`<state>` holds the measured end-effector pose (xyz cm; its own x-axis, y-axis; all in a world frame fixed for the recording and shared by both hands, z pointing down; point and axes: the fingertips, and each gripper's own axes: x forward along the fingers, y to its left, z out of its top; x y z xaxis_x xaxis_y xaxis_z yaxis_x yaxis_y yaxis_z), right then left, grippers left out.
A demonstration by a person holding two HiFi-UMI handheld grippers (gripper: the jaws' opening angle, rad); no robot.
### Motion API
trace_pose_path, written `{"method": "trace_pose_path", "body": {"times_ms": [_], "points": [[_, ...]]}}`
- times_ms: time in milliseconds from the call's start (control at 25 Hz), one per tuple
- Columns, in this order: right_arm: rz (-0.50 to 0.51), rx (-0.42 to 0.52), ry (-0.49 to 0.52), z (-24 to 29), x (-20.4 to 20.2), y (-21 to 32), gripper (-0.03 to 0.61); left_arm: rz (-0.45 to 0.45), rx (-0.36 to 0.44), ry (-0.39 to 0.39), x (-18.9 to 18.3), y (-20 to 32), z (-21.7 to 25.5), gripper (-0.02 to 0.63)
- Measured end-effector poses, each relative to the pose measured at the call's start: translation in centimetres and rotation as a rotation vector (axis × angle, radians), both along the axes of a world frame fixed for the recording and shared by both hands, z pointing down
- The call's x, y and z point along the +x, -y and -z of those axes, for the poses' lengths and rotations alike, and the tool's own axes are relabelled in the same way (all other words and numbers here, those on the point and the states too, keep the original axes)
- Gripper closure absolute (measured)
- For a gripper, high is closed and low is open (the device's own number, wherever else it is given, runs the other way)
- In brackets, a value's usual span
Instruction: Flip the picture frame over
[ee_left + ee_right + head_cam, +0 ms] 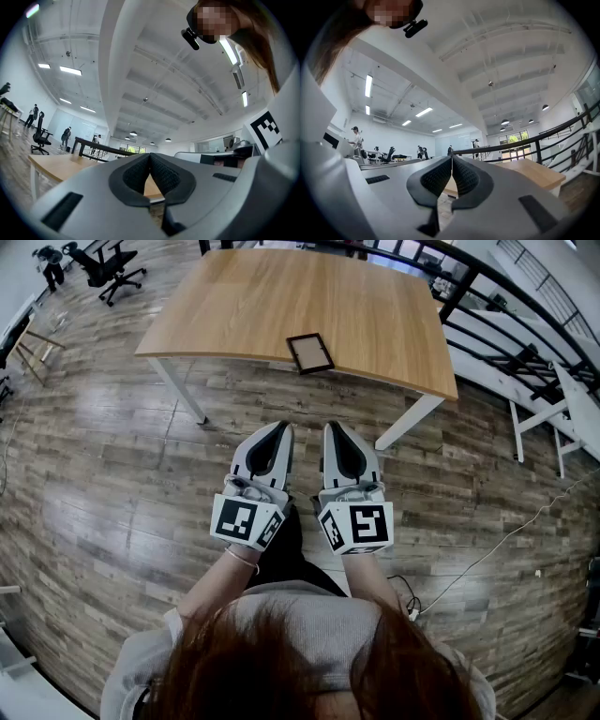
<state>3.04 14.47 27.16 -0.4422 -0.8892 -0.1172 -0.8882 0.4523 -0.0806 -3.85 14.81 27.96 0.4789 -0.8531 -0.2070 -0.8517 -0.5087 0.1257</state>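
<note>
One small rectangular picture frame (309, 352) with a dark border lies flat on the single light wooden counter (375, 315) with white legs. It sits close to the counter's near edge, about midway along it.

The person holds two grey tongs side by side above the grey-brown wood-plank floor (94, 474), on the near side of the counter and well apart from the frame. The left tongs (278, 427) have their jaws pressed together, tips meeting, and pinch nothing. The right tongs (335, 427) are the same, tips closed on each other and holding nothing. Each carries one white marker cube (247, 521) at its back end, two in all.

Two black office chairs (112, 268) stand on the floor beyond the counter's far left corner. One black metal railing (487, 277) runs along its right side. One thin white cable (497, 545) trails across the floor at the right.
</note>
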Motion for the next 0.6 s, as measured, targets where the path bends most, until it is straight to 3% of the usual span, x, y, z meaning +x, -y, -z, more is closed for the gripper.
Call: {"method": "trace_pose_path", "body": {"times_ms": [280,600], "points": [[0.007,0.043,-0.036,0.3,-0.3,5.3,0.563,0.006,0.015,-0.009,-0.1,5.8,-0.2,0.607],[-0.034,0.032,-0.063,0.0,-1.7,16.6,0.563,-0.028,0.007,-0.011,-1.2,17.0,-0.7,0.607]]}}
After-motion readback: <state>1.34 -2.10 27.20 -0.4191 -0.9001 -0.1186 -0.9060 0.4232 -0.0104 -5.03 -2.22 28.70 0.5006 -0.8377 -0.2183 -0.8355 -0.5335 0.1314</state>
